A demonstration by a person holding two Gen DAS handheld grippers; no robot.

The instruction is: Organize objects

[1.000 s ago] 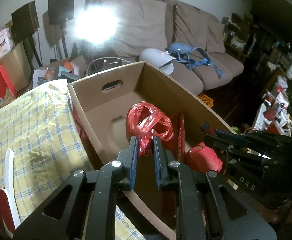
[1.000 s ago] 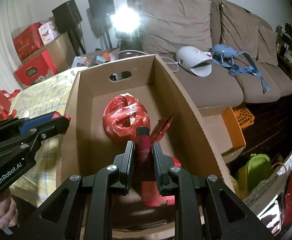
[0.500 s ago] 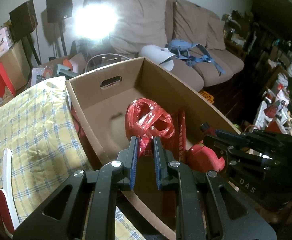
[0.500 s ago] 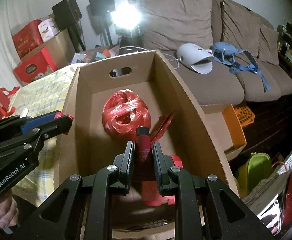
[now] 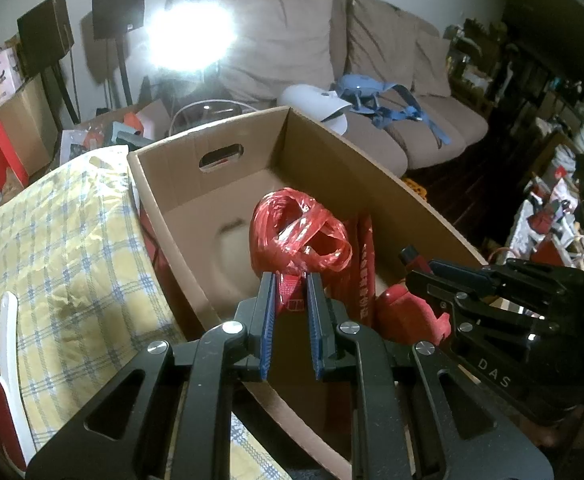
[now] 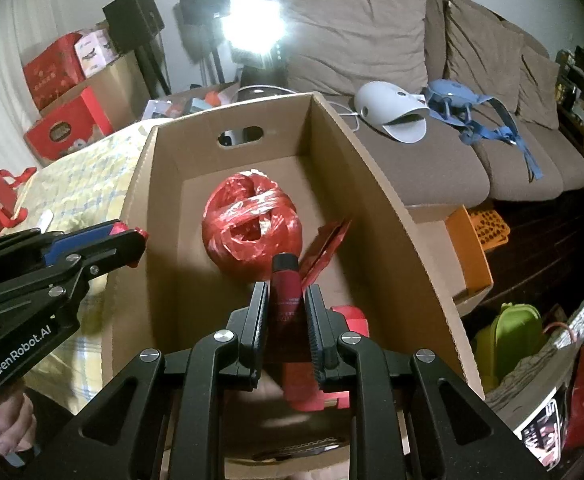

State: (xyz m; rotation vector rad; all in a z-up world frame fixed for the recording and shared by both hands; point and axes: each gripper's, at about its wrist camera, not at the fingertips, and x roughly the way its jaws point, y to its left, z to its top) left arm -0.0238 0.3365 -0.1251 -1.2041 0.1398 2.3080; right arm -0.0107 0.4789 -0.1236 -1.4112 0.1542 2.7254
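The left claw [image 5: 289, 280] is pinched narrow on a small flat red piece [image 5: 290, 294], apparently a tag or strap end; whether it joins the red raffia ball [image 5: 298, 236] just beyond cannot be told. The right claw [image 6: 286, 292] is clamped on a dark red tube [image 6: 285, 292], gripped across its middle so the black cap stands clear of the pads. The tube's long axis runs along the claw's fingers, cap pointing away and down toward the far end wall of the cardboard box [image 6: 228, 160]. Both claws hang over the box's near end, likely so each item can be set down inside. The raffia ball sits mid-floor; a flat red packet [image 6: 326, 246] leans at the right wall and another red object [image 6: 350, 316] lies near the near-right corner
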